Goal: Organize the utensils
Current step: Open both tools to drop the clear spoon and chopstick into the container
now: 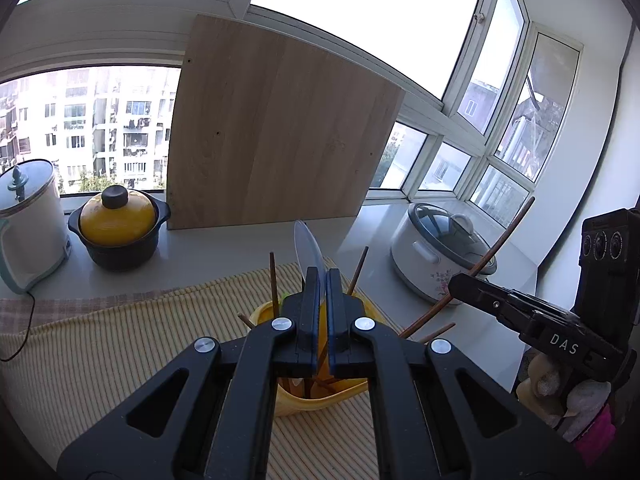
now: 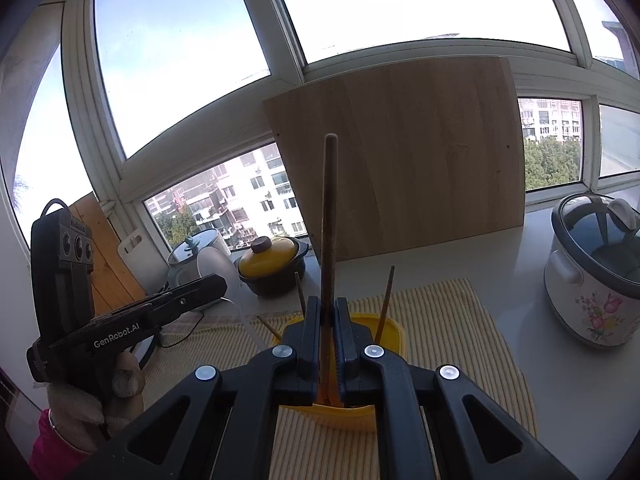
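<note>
Your left gripper (image 1: 323, 276) and right gripper (image 2: 328, 304) are matte black with blue-edged pads and round silver screws. White lettering marks their sides, "DAS" and "GenRobot.AI". You're wearing pale knit gloves (image 2: 80, 404) over pink sleeves (image 1: 596, 432).

both wrist cameras look forward along their jaws, close above the yellow holder (image 1: 320, 398), facing the far windows (image 2: 180, 60).

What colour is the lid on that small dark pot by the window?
Yellow, with a dark knob; the pot lid shows best in the left wrist view.
</note>
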{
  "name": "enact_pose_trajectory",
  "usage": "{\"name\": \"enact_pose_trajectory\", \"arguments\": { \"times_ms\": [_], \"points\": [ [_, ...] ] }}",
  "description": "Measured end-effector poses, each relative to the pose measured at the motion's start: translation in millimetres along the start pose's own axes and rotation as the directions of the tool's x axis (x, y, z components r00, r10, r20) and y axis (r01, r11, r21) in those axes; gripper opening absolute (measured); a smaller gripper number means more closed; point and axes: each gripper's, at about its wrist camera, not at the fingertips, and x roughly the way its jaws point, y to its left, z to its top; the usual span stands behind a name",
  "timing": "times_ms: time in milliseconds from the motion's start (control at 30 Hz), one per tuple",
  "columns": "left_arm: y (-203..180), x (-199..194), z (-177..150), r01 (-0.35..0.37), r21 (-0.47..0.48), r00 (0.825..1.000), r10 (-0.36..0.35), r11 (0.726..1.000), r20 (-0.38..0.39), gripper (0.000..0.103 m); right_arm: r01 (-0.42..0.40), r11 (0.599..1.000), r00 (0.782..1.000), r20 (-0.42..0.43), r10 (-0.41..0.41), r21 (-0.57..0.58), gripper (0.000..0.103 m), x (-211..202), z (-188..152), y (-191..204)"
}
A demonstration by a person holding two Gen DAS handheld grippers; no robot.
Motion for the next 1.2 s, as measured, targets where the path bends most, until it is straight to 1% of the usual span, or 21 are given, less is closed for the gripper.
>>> {"name": "enact_pose_trajectory", "arguments": {
  "times_ms": [267, 500, 700, 767, 800, 833, 1067, 1200],
  "points": [
    [-4, 4, -11, -0.006, 0.017, 1.000, 0.006, 1.000, -0.017, 0.000, -0.003, 1.000, 0.999, -0.039, 0.002, -0.014, 0.004, 13, -11, 2],
    [1, 5, -20, 0.005, -0.001, 0.999, -0.005, 1.000, -0.045, 0.000, -0.002, 1.000, 0.997, -0.080, 0.001, -0.019, 0.005, 21, -20, 3],
    [5, -1, -25, 0.010, -0.019, 0.999, -0.010, 1.000, -0.042, 0.000, 0.002, 1.000, 0.996, -0.093, -0.003, -0.008, 0.006, 23, -25, 2],
    [5, -5, -25, 0.011, -0.017, 0.999, -0.012, 1.000, -0.043, 0.000, 0.003, 1.000, 0.996, -0.090, -0.004, -0.008, 0.013, 22, -25, 3],
    [5, -6, -25, 0.014, -0.016, 0.999, -0.015, 1.000, -0.042, 0.000, 0.004, 1.000, 0.996, -0.085, -0.005, -0.008, 0.022, 21, -24, 4],
    [5, -9, -25, 0.018, -0.014, 0.999, -0.018, 1.000, -0.041, 0.000, 0.007, 1.000, 0.997, -0.077, -0.008, -0.009, 0.028, 19, -24, 4],
    [4, -28, -28, 0.024, -0.009, 1.000, -0.024, 1.000, -0.020, 0.000, 0.010, 1.000, 0.998, -0.061, -0.011, -0.008, 0.028, 11, -24, 9],
    [6, -39, -34, 0.013, -0.007, 1.000, -0.013, 1.000, -0.018, 0.000, 0.015, 1.000, 0.999, -0.044, -0.015, 0.004, 0.030, 6, -25, 10]
  ]
}}
